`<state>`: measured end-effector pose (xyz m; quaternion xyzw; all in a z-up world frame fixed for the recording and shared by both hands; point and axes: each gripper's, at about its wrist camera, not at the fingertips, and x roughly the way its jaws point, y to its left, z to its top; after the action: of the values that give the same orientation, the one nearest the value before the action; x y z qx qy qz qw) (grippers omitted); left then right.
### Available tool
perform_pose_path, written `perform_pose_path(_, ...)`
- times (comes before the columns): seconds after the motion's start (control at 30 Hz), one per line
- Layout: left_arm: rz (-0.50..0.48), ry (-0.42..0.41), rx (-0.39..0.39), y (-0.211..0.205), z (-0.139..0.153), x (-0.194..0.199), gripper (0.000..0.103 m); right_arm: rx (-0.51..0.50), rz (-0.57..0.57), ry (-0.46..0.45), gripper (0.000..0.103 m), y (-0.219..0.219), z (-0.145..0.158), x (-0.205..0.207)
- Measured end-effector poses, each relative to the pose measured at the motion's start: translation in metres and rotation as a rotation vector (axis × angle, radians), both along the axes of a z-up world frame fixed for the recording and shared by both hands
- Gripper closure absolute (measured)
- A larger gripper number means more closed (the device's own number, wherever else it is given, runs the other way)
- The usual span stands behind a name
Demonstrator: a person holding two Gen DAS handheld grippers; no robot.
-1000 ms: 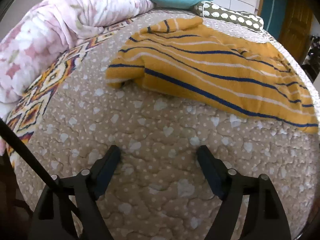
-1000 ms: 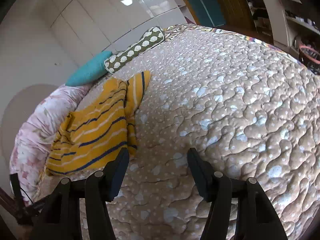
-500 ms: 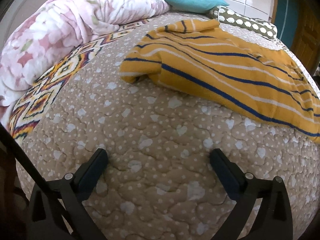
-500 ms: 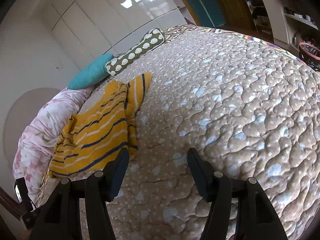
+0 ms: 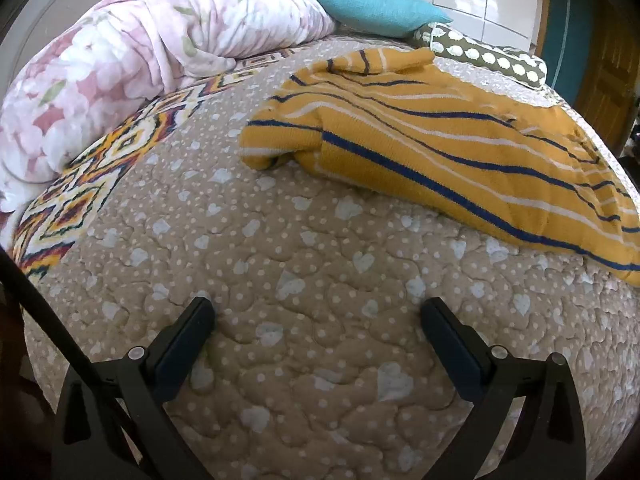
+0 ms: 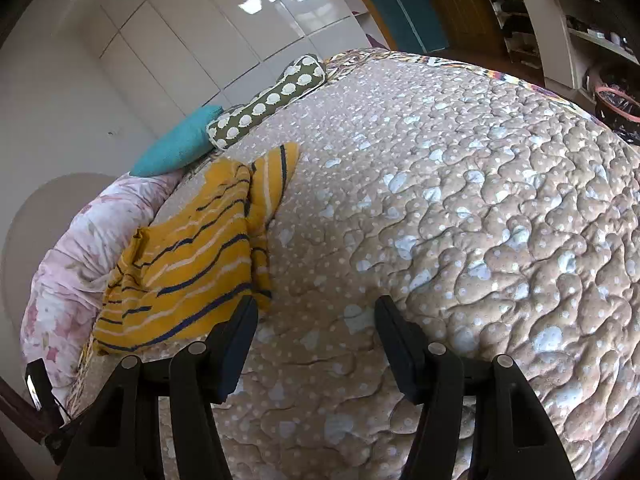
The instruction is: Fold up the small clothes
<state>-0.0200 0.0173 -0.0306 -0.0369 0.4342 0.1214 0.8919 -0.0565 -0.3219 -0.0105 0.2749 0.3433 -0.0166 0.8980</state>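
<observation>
A mustard-yellow garment (image 5: 440, 148) with navy and white stripes lies crumpled on the beige quilted bedspread (image 5: 312, 280). In the left wrist view it is ahead and to the right of my left gripper (image 5: 316, 312), which is wide open, empty and just above the quilt. In the right wrist view the garment (image 6: 192, 264) lies to the left, its near edge close by the left finger of my right gripper (image 6: 316, 308). That gripper is open and empty over bare quilt (image 6: 460, 200).
A pink floral duvet (image 5: 132, 60) is bunched along the left side. A teal cushion (image 5: 376, 8) and a green spotted bolster (image 5: 488, 60) lie at the bed's far end. White wardrobe doors (image 6: 192, 40) stand behind. Shelves and a basket (image 6: 616, 104) are at the right.
My left gripper has opened wider and the garment now sits slightly higher and further right in its view. My right gripper has barely moved and stays open.
</observation>
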Motion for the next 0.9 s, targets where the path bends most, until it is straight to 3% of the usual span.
perform_pose_path(0.27, -0.027, -0.03, -0.031, 0.003, 0.0, -0.005, 0.0, -0.04, 0.002, 0.025, 0.037, 0.006, -0.001, 0.007)
perform_pose_path(0.37, -0.081, 0.002, -0.037, 0.004, 0.005, -0.007, 0.0, -0.06, 0.001, 0.036, 0.037, 0.01, -0.001, 0.01)
perform_pose_path(0.5, -0.097, 0.01, -0.107, 0.022, 0.021, -0.012, 0.019, -0.062, 0.001, 0.04, 0.037, 0.011, -0.001, 0.011)
perform_pose_path(0.6, -0.075, -0.024, -0.186, 0.051, 0.039, -0.009, 0.019, -0.067, 0.002, 0.041, 0.036, 0.011, -0.002, 0.011)
perform_pose_path(0.77, -0.074, -0.048, -0.2, 0.093, 0.057, 0.029, 0.019, -0.097, 0.004, 0.053, 0.035, 0.013, -0.003, 0.014)
perform_pose_path(0.9, -0.096, -0.051, -0.171, 0.105, 0.055, 0.073, 0.02, -0.12, 0.008, 0.064, 0.034, 0.016, -0.004, 0.015)
